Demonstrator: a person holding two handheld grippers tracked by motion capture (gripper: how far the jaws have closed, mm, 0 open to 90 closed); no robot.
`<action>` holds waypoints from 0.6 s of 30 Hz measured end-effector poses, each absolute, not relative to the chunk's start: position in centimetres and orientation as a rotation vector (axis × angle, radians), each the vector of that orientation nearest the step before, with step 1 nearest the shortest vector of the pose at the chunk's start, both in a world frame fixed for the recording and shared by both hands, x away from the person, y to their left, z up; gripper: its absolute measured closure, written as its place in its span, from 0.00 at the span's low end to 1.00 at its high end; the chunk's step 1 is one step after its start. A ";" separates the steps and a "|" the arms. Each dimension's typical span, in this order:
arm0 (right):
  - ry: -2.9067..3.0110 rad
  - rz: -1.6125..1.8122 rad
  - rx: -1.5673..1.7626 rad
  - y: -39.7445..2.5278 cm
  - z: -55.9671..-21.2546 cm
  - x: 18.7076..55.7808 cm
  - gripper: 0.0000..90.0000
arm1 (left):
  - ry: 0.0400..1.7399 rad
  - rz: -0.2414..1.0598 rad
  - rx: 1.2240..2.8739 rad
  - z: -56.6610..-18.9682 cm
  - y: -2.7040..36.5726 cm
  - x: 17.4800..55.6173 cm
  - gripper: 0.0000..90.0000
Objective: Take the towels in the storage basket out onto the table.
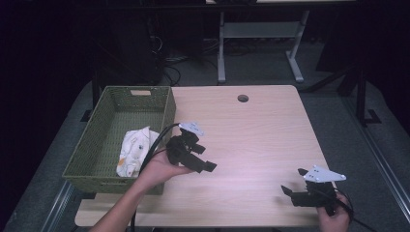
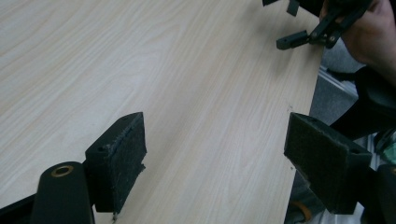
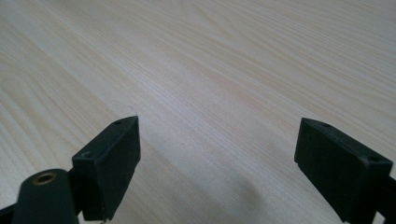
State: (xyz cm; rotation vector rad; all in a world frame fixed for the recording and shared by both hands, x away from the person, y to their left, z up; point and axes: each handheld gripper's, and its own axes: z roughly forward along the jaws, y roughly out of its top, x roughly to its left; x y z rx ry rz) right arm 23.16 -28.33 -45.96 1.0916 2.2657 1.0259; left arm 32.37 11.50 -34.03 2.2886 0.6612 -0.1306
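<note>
- The cloth is seen lying crumpled in the basket, apparently already put away.
- The left gripper is held wide and empty just beside the basket.
- The right gripper is likewise spread wide, holding nothing, near the table edge.
- A dim room with a grey floor is seen beyond.

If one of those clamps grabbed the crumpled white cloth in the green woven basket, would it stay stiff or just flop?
The crumpled white cloth would probably flop: it lies in soft folds, slumped against the green woven basket wall. It looks thin, so likely light for its size. Being fabric, it should neither roll nor break, though a pinch might lift just one fold while the rest trails.
</note>
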 end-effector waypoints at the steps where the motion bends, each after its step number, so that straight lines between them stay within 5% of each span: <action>1: 2.266 1.026 1.090 -28.3 -46.0 23.2 0.16 | 0.666 -0.136 2.286 -33.9 11.7 32.6 0.23; 18: 2.271 1.025 1.092 -28.2 -46.1 23.2 0.16 | 0.815 -0.187 2.190 -31.6 17.6 34.9 0.26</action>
